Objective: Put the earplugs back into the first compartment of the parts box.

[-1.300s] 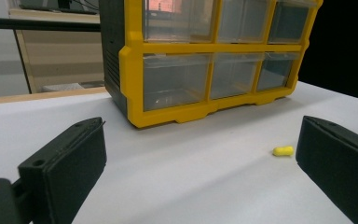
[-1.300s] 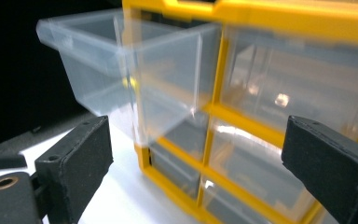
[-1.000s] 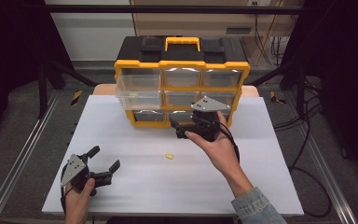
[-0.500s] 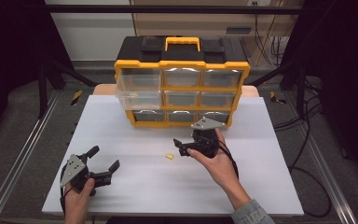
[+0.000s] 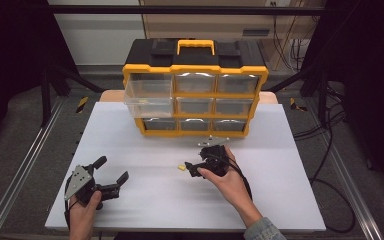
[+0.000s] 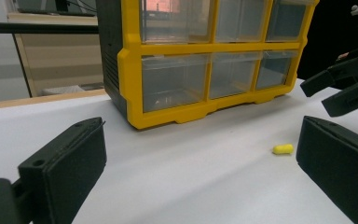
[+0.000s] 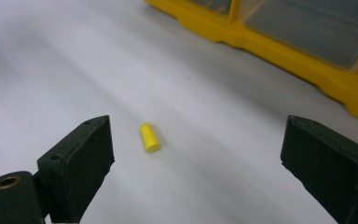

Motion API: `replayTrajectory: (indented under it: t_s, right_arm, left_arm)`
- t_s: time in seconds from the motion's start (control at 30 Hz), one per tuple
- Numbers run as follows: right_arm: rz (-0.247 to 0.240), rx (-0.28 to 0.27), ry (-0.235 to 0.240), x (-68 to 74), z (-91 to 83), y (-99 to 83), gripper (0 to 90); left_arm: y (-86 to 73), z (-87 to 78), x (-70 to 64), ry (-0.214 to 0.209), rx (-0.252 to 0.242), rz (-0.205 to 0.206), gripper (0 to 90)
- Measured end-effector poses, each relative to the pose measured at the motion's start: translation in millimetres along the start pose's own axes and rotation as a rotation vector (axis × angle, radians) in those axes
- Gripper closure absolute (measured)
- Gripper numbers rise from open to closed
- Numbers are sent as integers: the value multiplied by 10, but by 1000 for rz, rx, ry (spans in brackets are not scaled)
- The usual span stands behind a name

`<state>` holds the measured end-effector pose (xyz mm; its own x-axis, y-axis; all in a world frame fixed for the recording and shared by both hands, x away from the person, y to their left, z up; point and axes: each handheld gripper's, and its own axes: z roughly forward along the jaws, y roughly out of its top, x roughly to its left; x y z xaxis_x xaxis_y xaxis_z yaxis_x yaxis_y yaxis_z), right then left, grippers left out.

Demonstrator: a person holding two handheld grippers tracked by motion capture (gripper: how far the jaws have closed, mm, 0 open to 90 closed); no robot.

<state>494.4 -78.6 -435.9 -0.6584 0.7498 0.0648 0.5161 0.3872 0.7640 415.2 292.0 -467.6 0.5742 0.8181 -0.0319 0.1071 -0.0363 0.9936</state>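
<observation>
Right gripper (image 5: pixel 195 166) jaws wide apart, left gripper (image 5: pixel 111 173) seemingly likewise

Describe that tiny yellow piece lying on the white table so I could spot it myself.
Start at the big yellow and black drawer cabinet at the back of the white table. Come forward from its bottom row to the open right gripper; the yellow piece lies on the table just off its jaws. It is a short stubby cylinder, the one loose item on the bare surface.

Light: bright, even, from overhead on the white desk (image 5: pixel 290 200)
Surroundings: dark
Shadows: soft, faint
Glare: highlights on the organizer (image 5: pixel 195 95) drawers
Blur: right gripper view soft; near fingers (image 7: pixel 77 165) out of focus
High view: slightly grainy
</observation>
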Motion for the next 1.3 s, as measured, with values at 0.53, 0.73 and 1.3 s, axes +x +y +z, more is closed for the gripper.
replayTrajectory:
  t_s: [0.53,0.73,1.3]
  right_arm:
    - [4,82,35,151,282,-136,150]
    - [-4,83,54,166,340,-132,306]
    - [-109,81,65,227,482,-80,709]
  left_arm:
    - [0,5,1,1,2,2,12]
    - [2,6,-11,0,3,5,12]
    - [4,6,-18,-7,3,6,13]
